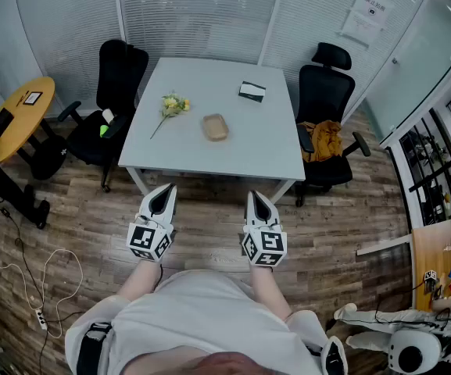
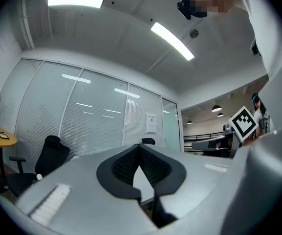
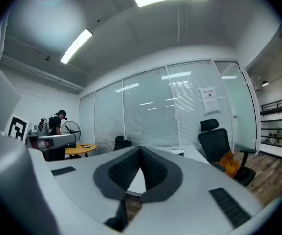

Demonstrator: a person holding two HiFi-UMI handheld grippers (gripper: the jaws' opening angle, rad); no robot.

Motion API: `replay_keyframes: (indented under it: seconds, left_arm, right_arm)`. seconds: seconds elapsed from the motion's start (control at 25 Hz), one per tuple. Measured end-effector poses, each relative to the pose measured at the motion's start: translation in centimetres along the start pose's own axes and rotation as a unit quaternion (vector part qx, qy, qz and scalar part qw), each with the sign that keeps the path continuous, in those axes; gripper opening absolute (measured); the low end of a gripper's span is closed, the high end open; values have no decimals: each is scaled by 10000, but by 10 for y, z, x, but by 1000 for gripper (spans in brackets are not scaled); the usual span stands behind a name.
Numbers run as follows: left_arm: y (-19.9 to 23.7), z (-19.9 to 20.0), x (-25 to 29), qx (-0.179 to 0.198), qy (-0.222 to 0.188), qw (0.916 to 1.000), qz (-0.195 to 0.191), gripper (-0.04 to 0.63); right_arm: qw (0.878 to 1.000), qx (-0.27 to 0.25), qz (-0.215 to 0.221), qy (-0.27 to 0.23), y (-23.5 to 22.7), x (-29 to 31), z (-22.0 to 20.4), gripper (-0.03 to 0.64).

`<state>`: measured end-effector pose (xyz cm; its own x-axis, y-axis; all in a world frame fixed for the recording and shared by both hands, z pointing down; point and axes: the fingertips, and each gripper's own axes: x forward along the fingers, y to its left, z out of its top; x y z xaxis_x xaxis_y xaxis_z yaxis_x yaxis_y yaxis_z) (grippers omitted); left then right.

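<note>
The left grey gripper (image 1: 163, 191) and right grey gripper (image 1: 256, 197), jaws pinched together on nothing, hang side by side short of the white rectangular table (image 1: 209, 158), likely because the person stands back from it; the yellow flower sprig (image 1: 172, 105) and tan oval dish (image 1: 215, 126) lie mid-table, well apart from both.

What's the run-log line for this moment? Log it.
left gripper: shut, empty | right gripper: shut, empty | both short of white table | on it: yellow flowers, tan tray, dark box

White T-shirt (image 1: 202, 319) worn; left tongs (image 1: 163, 191) and right tongs (image 1: 255, 196) are grey with black pads (image 2: 155, 168).
</note>
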<state>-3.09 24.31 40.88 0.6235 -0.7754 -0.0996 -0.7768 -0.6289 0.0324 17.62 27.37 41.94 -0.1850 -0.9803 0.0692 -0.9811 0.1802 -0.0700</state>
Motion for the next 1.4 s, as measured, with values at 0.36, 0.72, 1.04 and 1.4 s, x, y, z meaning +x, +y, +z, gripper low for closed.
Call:
replay_keyframes:
  seconds: [0.36, 0.72, 1.04, 1.4]
  left_arm:
    - [7, -3, 2, -66, 46, 9999, -64, 11]
    - [14, -4, 0, -53, 65, 9999, -94, 11]
    - [32, -5, -6, -61, 49, 9999, -148, 11]
    - [66, -8, -16, -81, 14, 9998, -201, 11]
  right_arm:
    - [10000, -15, -16, 19, 5, 5, -1, 8]
    - [9999, -44, -74, -104, 11, 7, 2, 8]
    - [9998, -85, -104, -112, 28, 16, 1, 8]
    - [9998, -103, -170, -80, 55, 32, -1, 8]
